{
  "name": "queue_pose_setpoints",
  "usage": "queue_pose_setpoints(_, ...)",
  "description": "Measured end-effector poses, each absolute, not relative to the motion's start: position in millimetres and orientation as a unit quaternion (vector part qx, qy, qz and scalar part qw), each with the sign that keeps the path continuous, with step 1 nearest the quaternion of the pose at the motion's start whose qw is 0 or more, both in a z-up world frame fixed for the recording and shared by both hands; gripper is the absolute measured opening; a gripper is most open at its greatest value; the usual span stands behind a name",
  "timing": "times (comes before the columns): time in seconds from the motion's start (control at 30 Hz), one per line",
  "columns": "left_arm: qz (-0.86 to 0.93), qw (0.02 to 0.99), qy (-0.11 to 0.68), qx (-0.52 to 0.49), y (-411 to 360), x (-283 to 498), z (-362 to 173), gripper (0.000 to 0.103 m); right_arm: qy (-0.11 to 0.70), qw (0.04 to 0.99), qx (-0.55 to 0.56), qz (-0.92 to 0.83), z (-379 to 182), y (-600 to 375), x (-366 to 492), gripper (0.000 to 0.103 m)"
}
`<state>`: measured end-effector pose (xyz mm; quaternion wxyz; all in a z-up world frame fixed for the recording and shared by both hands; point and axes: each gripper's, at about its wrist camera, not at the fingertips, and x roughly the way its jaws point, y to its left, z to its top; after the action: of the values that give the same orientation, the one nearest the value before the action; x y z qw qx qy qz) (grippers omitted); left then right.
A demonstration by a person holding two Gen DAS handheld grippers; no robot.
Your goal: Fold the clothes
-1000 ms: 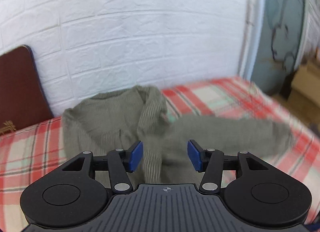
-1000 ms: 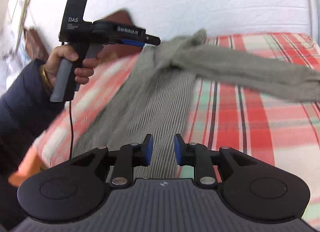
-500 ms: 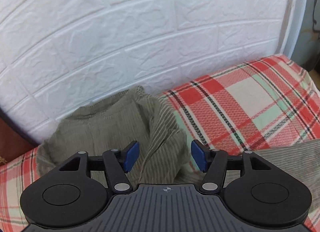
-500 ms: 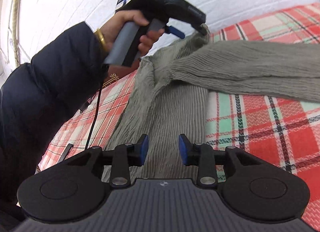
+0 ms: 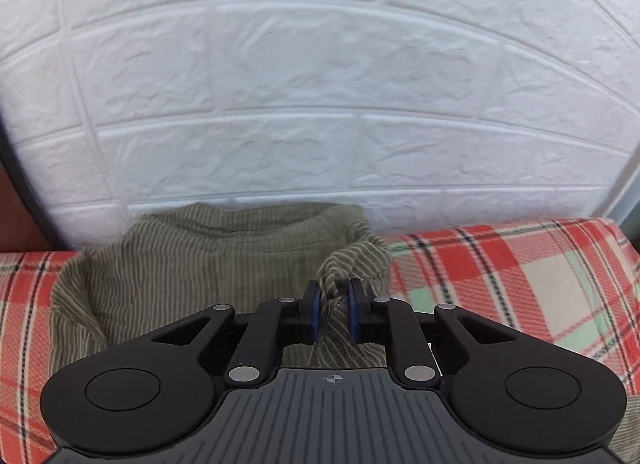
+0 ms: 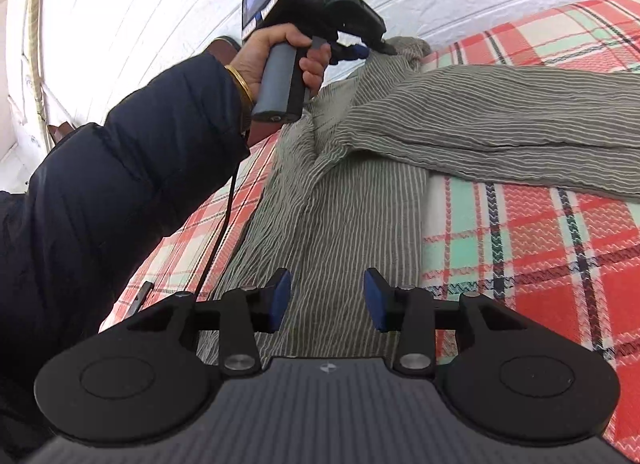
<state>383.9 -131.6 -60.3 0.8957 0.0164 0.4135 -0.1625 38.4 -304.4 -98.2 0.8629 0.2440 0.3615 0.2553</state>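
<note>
A grey-green striped sweater [image 5: 200, 264] lies on the plaid bed cover [image 5: 520, 264], its top edge against the wall. My left gripper [image 5: 333, 304] is closing on a bunched fold at the sweater's top right corner, with cloth filling the gap between the blue pads. In the right wrist view the sweater [image 6: 360, 204] runs lengthwise away from me, with one sleeve [image 6: 500, 132] stretched out to the right. There the left gripper [image 6: 376, 49] bites the far corner. My right gripper [image 6: 326, 292] hovers over the sweater's near part, its jaws opening and pinching nothing.
A white brick-pattern wall [image 5: 320, 84] rises right behind the bed. A person's arm in a dark sleeve [image 6: 120, 184] holds the left gripper's handle, and a cable [image 6: 224, 232] hangs from it. A brown headboard [image 6: 224, 49] shows behind the hand.
The left gripper moved in toward the wall to the sweater's top corner and its jaws came together on the cloth. The right gripper's jaws spread wider and it barely moved.
</note>
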Motion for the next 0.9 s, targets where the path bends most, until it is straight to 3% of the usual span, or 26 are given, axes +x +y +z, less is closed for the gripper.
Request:
queue_pose_setpoints(0.23, -0.143, 0.893, 0.423, -0.061, -105, 402, -87, 0.020, 0.374, 0.859, 0.240, 0.254, -101, -301, 39, 0.046)
queue_pose_setpoints(0.3, -0.144, 0.895, 0.416, -0.073, -102, 401, -82, 0.038, 0.375, 0.860, 0.236, 0.254, -100, -300, 39, 0.046)
queue_pose_setpoints(0.43, -0.156, 0.903, 0.390, -0.088, -94, 397, -57, 0.040, 0.375, 0.861, 0.234, 0.253, -99, -298, 36, 0.047)
queue_pose_setpoints(0.7, -0.187, 0.906, 0.380, -0.007, -131, 393, -51, 0.063, 0.381, 0.859, 0.234, 0.249, -102, -292, 36, 0.048)
queue_pose_setpoints(0.87, -0.198, 0.896, 0.397, 0.019, -157, 402, -66, 0.063, 0.388, 0.855, 0.237, 0.248, -105, -292, 33, 0.048)
queue_pose_setpoints(0.9, -0.202, 0.891, 0.406, 0.022, -160, 404, -69, 0.044, 0.390, 0.854, 0.238, 0.248, -105, -291, 34, 0.048)
